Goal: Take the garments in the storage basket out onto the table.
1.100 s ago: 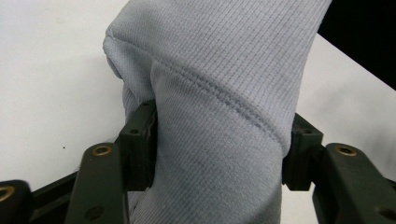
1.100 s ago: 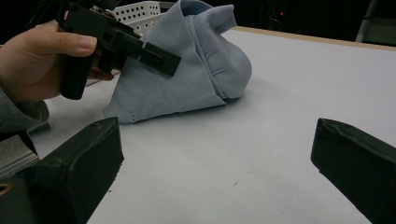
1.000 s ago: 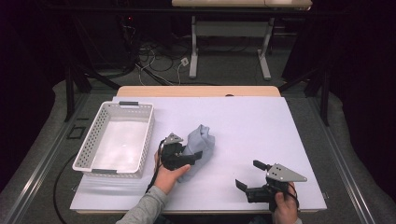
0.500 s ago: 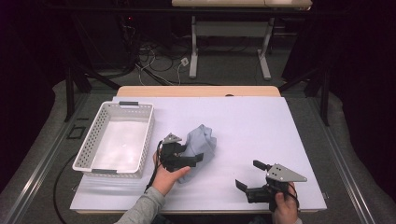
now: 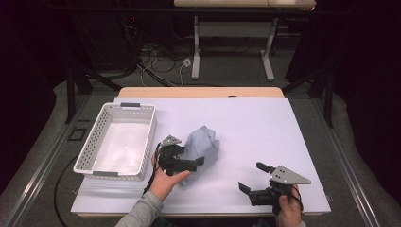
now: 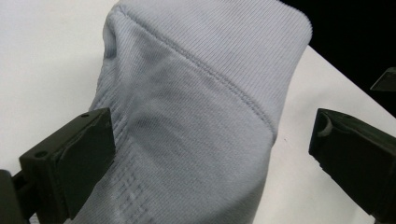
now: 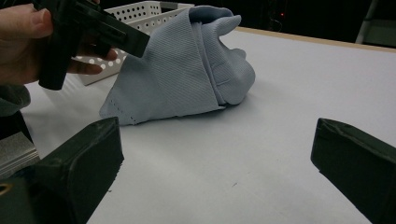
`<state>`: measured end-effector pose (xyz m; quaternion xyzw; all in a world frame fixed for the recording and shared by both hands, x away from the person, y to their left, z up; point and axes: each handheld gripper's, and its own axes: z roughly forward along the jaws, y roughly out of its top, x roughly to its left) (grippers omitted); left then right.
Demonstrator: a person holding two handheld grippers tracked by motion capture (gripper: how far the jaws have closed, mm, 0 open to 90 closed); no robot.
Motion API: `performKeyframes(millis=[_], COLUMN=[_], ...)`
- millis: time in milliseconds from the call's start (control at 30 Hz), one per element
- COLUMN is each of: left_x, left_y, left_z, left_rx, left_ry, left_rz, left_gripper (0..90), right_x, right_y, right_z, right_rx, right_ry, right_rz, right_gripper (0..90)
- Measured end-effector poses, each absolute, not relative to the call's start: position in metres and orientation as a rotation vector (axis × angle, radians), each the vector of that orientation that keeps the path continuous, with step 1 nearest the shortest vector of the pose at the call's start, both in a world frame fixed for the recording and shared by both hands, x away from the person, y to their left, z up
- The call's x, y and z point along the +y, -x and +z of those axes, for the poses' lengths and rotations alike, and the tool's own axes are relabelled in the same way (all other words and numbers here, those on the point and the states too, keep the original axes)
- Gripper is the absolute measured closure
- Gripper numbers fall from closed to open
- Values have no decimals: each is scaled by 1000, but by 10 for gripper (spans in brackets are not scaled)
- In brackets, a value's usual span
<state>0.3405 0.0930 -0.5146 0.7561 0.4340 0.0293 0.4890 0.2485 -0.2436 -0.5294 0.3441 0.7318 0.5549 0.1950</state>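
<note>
A crumpled light blue-grey ribbed cloth point(image 5: 204, 144) lies in a heap on the white table cover, just right of the basket. My left gripper point(image 5: 191, 156) is at its near left side, and its jaws have just been opening. In the left gripper view the cloth point(image 6: 196, 116) bulges between the wide-spread jaws of the left gripper point(image 6: 212, 154); the right jaw stands clear of it. My right gripper point(image 5: 250, 176) rests open near the front right edge with nothing between its jaws. In the right gripper view, the right gripper point(image 7: 215, 168) faces the cloth point(image 7: 187, 65) and the left gripper point(image 7: 93, 28).
A white perforated plastic basket point(image 5: 130, 105) stands at the left of the table, its inside bare. The white cover point(image 5: 255, 123) spreads behind and right of the cloth. Desk legs and cables lie on the floor beyond the far edge.
The left gripper's jaws have spread apart around the cloth, and the hand has shifted only slightly. The cloth stays in its heap. The right gripper has not moved.
</note>
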Motion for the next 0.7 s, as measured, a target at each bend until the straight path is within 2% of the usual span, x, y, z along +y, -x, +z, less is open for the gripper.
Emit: performKeyframes(millis=[700], left_x=[131], left_y=[-320], left_z=[-491], left_rx=[1004], left_ry=[-1780], left_rz=[110], left_gripper=[7], right_x=[-243], right_y=[-248], right_z=[-530], right_rx=[2052], right_ry=[-972], right_rz=[1553], right_gripper=[20])
